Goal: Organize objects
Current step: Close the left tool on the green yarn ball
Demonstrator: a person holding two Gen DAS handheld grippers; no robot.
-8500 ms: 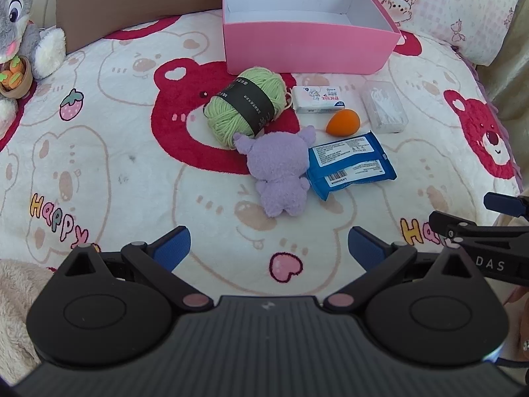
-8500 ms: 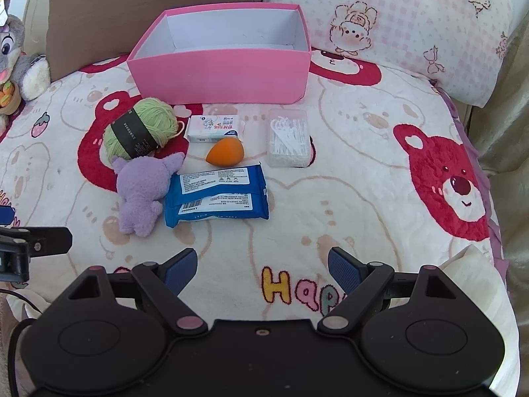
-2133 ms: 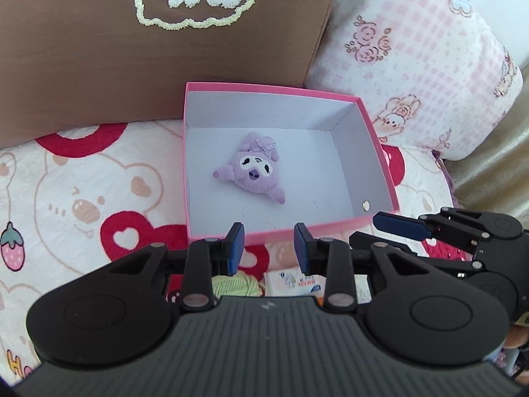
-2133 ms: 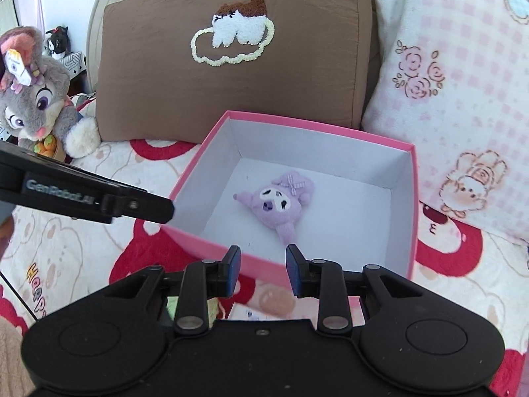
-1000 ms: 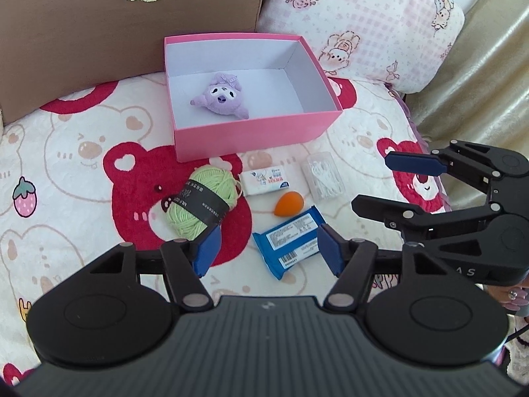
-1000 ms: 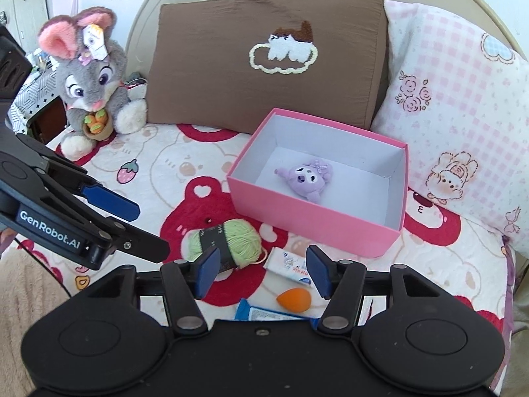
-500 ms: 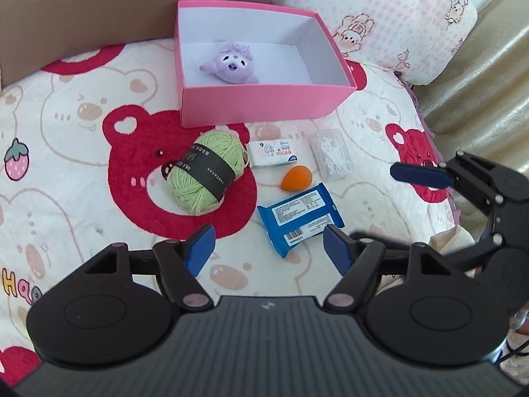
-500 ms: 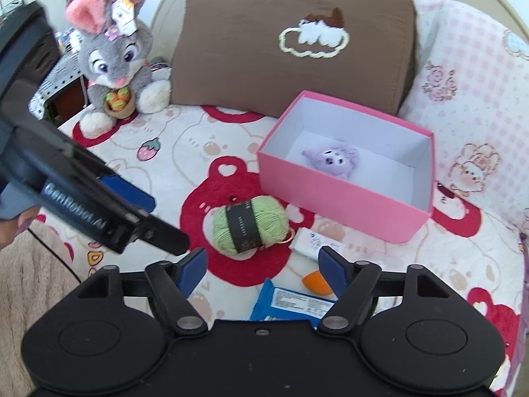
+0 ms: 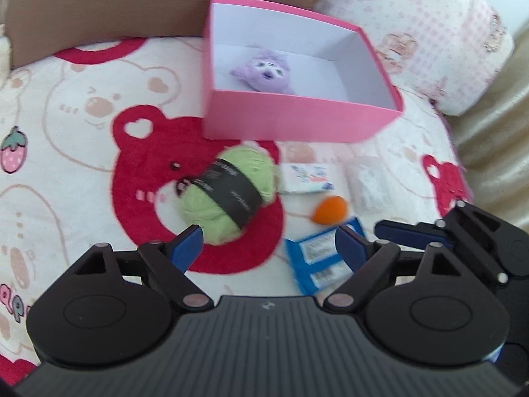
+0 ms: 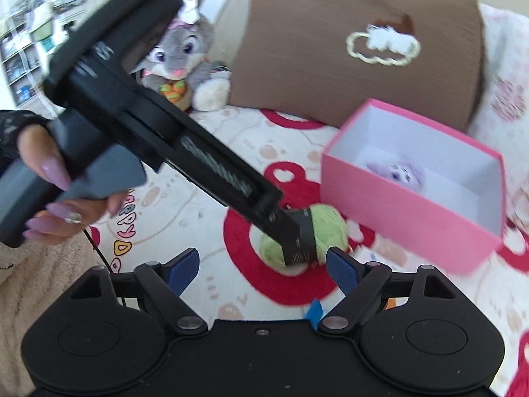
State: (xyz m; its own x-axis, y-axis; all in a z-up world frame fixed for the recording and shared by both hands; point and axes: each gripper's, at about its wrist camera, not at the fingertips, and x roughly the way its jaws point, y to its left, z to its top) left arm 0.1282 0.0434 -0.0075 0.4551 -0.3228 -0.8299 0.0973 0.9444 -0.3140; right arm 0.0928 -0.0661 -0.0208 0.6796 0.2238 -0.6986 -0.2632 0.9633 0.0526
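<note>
On the bed (image 9: 66, 106), over its bear-print blanket, I hold my two grippers above a small spread of things. My left gripper (image 9: 269, 243) has its jaws spread wide, having just been opening, and nothing sits between them; the green yarn ball (image 9: 228, 192) with its black band lies just beyond my left blue pad, resting on a red bear face. My right gripper (image 10: 263, 264) is likewise released, its jaws having just opened further, with nothing clamped; from its camera the yarn ball shows ahead between the pads, partly hidden by the tip of my left gripper, which crosses the view from the upper left, carried in my left hand (image 10: 49, 198).

The pink box (image 9: 297, 125) stands behind the yarn ball, near a brown pillow (image 10: 347, 59) and a pink checked pillow (image 9: 429, 33). The purple plush toy (image 9: 264, 72) lies inside the box on its white floor, towards the left end as my left camera sees it.

In front of the box, to the right of the yarn, lie a small white packet (image 9: 307, 177), an orange egg-shaped sponge (image 9: 330, 210) and a clear little case (image 9: 370, 182) of white bits, blurred. The blue wipes pack (image 9: 320, 258) lies nearest me, partly behind my left gripper's right pad. A grey rabbit plush (image 10: 185, 59) sits at the head of the bed beside the brown pillow.
</note>
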